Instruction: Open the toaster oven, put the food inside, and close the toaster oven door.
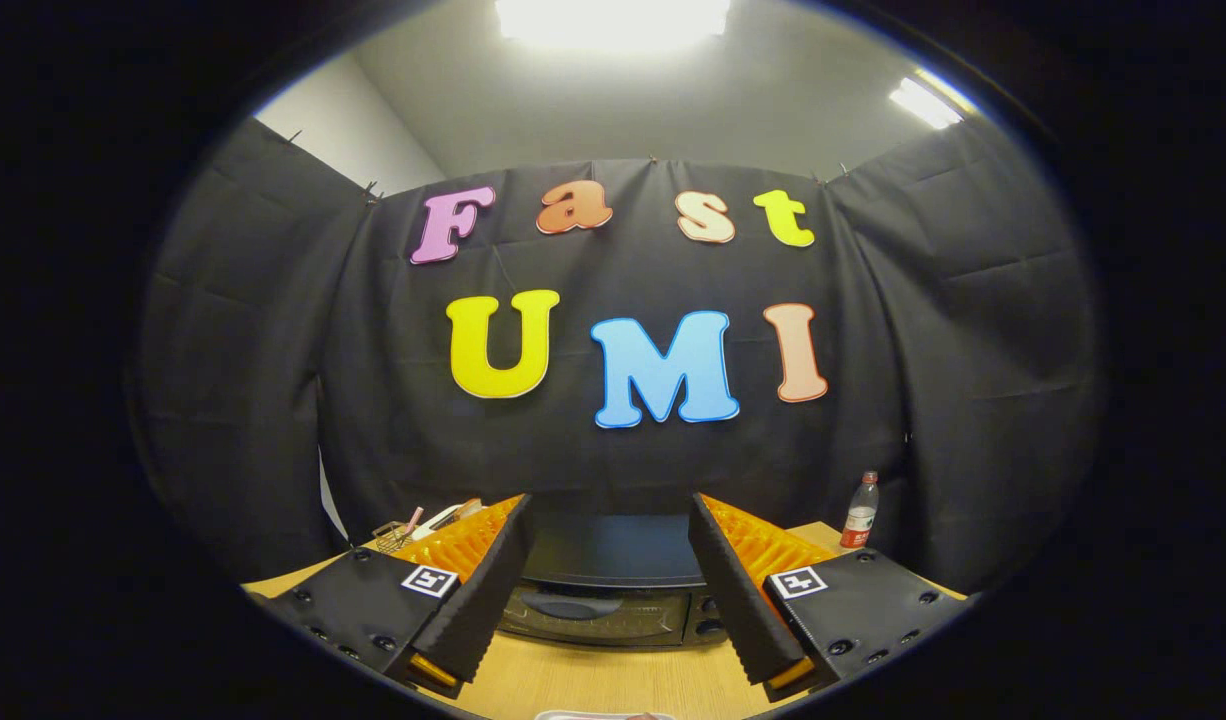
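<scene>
The gripper [613, 560] hangs spread wide above the desk [593, 680], the closed toaster oven [613, 595] beyond its fingers.

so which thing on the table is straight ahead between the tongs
The toaster oven, door closed, framed by the open tongs; the bottle stands off beyond the right finger.

Oven [613, 590] sat on desk [593, 680], door shut, beyond the spread tongs [609, 585], seen between their fingers. Bottle [859, 512] stood right of oven near desk's back edge. Basket [395, 536] lay behind left finger.
</scene>
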